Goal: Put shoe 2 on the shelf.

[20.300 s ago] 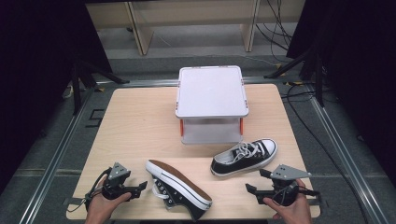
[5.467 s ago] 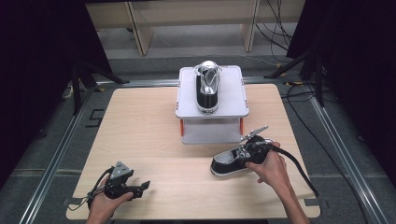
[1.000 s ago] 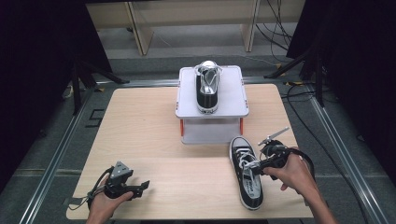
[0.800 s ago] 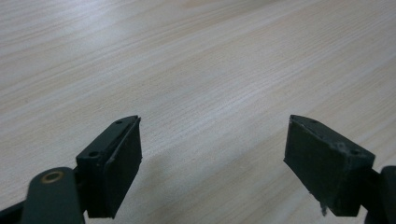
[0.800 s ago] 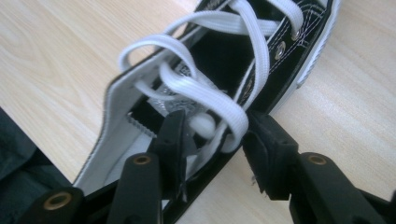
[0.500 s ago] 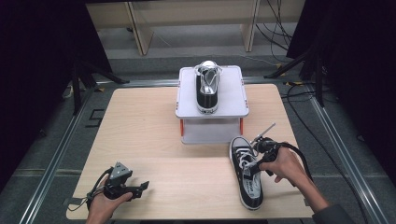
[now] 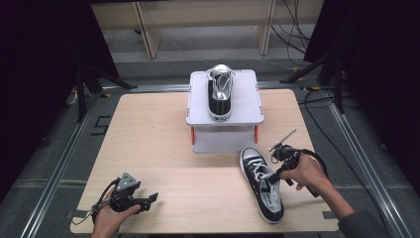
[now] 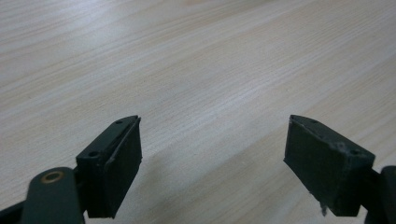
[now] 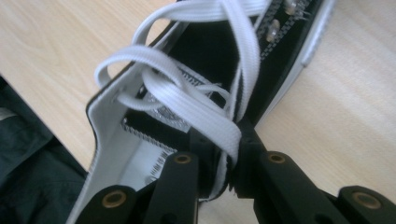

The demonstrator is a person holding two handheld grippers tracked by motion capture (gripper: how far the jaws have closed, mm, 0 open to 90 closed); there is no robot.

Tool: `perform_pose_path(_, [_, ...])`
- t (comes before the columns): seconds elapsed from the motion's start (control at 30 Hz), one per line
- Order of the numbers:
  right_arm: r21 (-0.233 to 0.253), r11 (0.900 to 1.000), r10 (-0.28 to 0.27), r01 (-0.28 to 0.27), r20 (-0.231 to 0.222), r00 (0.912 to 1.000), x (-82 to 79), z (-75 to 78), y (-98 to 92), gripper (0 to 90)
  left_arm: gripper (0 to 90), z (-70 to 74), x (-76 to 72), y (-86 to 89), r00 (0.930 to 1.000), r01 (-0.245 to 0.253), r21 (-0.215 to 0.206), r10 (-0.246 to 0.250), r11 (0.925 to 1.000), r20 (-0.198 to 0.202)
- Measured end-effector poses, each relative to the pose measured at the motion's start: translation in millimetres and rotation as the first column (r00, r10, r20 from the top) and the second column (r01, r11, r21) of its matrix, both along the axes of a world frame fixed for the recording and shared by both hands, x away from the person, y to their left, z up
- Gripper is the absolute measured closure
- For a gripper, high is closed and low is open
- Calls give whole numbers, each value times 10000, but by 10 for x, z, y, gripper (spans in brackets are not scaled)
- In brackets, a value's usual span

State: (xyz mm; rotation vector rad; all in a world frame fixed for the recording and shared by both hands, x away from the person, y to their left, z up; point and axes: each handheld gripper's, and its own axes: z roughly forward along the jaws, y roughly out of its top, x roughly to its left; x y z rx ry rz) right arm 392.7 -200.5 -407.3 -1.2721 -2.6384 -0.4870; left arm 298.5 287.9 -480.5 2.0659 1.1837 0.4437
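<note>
A black canvas sneaker (image 7: 263, 184) with white laces and sole lies on the table at the right front, toe toward the white stand, heel toward the near edge. My right gripper (image 7: 271, 177) is shut on its side wall by the collar; in the right gripper view the jaws pinch the sneaker (image 9: 205, 107) wall and a lace at the right gripper (image 9: 223, 179). A second black sneaker (image 7: 220, 93) sits on top of the white stand (image 7: 247, 109). My left gripper (image 7: 148, 200) rests open at the front left; in the left gripper view the left gripper (image 8: 212, 163) has bare wood between its jaws.
The wooden table (image 7: 148, 144) has open surface across the left and middle. The stand has red legs and a lower white box (image 7: 224, 138). Metal rails (image 7: 59, 168) border the table, and cables (image 7: 317, 99) trail at the right.
The right hand and gripper have shifted slightly forward along the sneaker, still holding it; the sneaker's heel end has swung a little. The left gripper has stayed put.
</note>
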Motion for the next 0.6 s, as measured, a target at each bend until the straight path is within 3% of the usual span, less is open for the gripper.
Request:
perform_pose_path(0.13, [201,9995,-253,260,-322,9992,-26,33,7,840,185,3,-1,-2,10000,7,-22,-7,10000,14])
perform_pose_path(0.27, [380,9992,156,-146,-254,9996,-19,95,26,842,185,1,1,-1,10000,20,22,-20,10000,15])
perform_pose_path(0.4, [292,9995,88,-78,-338,9994,-32,164,45,843,184,24,-3,23,9996,290,199,-289,9994,-21])
perform_pose_path(0.43, [396,9987,329,-324,-136,9994,-26,175,38,843,184,24,-5,21,9997,253,182,-252,9995,-36])
perform_pose_path(0.53, [380,9985,400,-395,-119,9991,-43,242,20,844,185,18,7,20,9995,305,265,-307,9992,103])
perform_pose_path(0.57, [395,9988,303,-296,-180,9994,-59,267,15,844,185,2,-1,-2,10000,57,-58,-57,10000,64])
perform_pose_path(0.6, [472,9985,282,-274,-178,9994,-82,321,-4,844,185,2,-1,-3,10000,63,-48,-63,10000,63])
